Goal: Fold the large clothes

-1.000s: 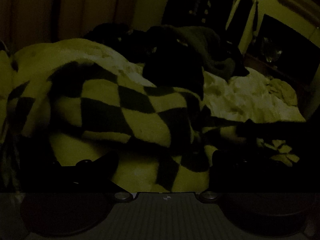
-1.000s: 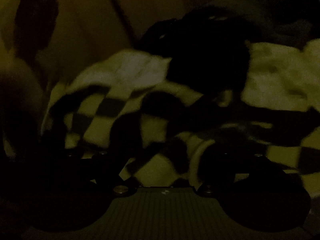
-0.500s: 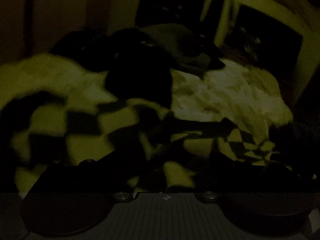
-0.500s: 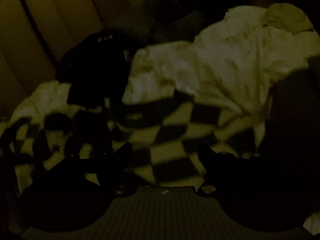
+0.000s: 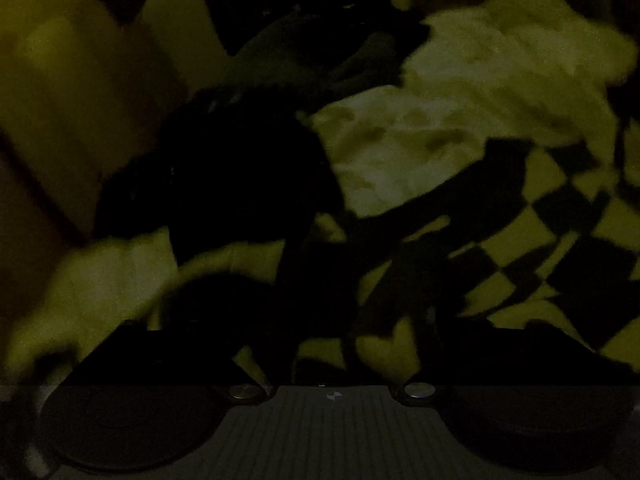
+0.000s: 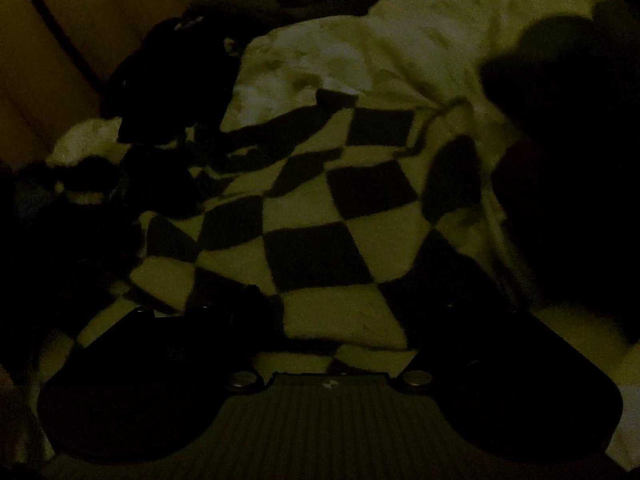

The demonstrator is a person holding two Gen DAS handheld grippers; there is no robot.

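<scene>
Since a second ago both views have swung across the bed: in the left wrist view the checkered cloth has slid from the centre to the right side of the frame, and in the right wrist view it now fills the middle, flatter and closer. Nearest in the right wrist view, the right claw (image 6: 332,320) stands spread wide, its two dark fingers at lower left and lower right, with the checkered garment (image 6: 316,240) lying between and beyond them; whether the pads touch the cloth I cannot tell in this dim light. The left claw (image 5: 324,344) is a dark, blurred mass along the bottom of its view, and I cannot tell whether it is spread or pinching anything; the checkered cloth (image 5: 560,248) runs off to its right. Behind the garment lies a pale rumpled bed cover (image 6: 400,40), filling the upper centre and right. A heap of dark clothes (image 6: 160,88) sits at upper left, touching the garment's far edge. Farthest back, a padded panelled headboard (image 6: 60,40) rises in the upper left corner.
</scene>
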